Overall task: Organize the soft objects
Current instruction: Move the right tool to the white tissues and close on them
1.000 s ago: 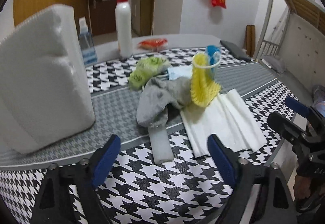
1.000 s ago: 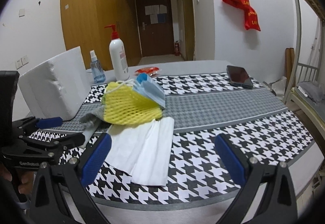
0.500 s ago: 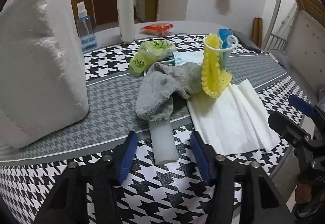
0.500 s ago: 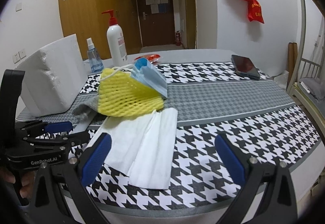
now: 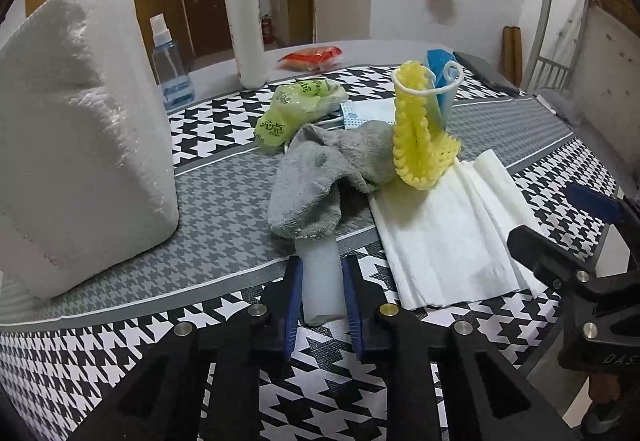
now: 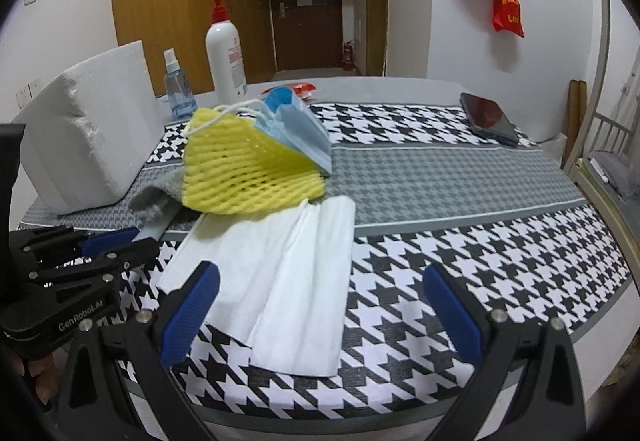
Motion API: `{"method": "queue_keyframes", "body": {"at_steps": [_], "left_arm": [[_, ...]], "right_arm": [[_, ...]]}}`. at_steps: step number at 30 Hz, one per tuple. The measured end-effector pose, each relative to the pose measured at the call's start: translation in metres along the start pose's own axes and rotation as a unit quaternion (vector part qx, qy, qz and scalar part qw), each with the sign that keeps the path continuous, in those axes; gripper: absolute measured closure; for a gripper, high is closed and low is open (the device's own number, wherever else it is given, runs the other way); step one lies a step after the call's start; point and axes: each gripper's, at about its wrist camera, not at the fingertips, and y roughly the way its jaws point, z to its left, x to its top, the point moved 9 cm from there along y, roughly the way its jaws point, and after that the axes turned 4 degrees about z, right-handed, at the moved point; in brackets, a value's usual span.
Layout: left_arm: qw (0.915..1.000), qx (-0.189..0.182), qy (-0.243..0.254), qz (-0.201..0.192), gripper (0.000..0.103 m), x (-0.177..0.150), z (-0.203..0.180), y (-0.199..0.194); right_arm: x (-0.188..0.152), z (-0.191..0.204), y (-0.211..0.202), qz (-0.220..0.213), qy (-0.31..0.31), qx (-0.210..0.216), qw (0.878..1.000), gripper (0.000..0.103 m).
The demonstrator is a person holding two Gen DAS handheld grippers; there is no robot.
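My left gripper [image 5: 320, 283] is shut on a pale translucent foam strip [image 5: 320, 281] whose far end lies under a grey sock [image 5: 320, 177]. A yellow foam net [image 5: 420, 145] stands beside the sock with a blue face mask [image 5: 438, 81] behind it. A folded white tissue [image 5: 444, 237] lies to the right. A green packet [image 5: 300, 109] lies behind the sock. In the right wrist view my right gripper [image 6: 320, 305] is open and empty over the near end of the tissue [image 6: 280, 281], with the net [image 6: 244, 169] and mask [image 6: 296, 129] beyond.
A large white foam block [image 5: 76, 133] stands at the left. A pump bottle [image 5: 244, 25], a small spray bottle [image 5: 170, 65] and a red packet [image 5: 312, 55] stand at the back. A phone [image 6: 486, 117] lies at the far right. The table edge is close to both grippers.
My left gripper moved forward and closed from wide open onto the foam strip. The right gripper edged slightly closer to the tissue and stayed open.
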Motion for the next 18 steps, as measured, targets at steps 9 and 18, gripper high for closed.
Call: {"method": "queue_keyframes", "body": {"at_steps": [9,18], "left_arm": [[1.0000,-0.006,-0.004,0.000,0.081,0.000,0.001,0.000],[1.0000,-0.004,-0.002,0.000,0.081,0.000,0.000,0.001]], "right_arm": [[0.002,0.012,0.010,0.024,-0.023,-0.018,0.999,0.005],[-0.006,0.018,0.020,0.056,-0.026,-0.020,0.998,0.030]]}}
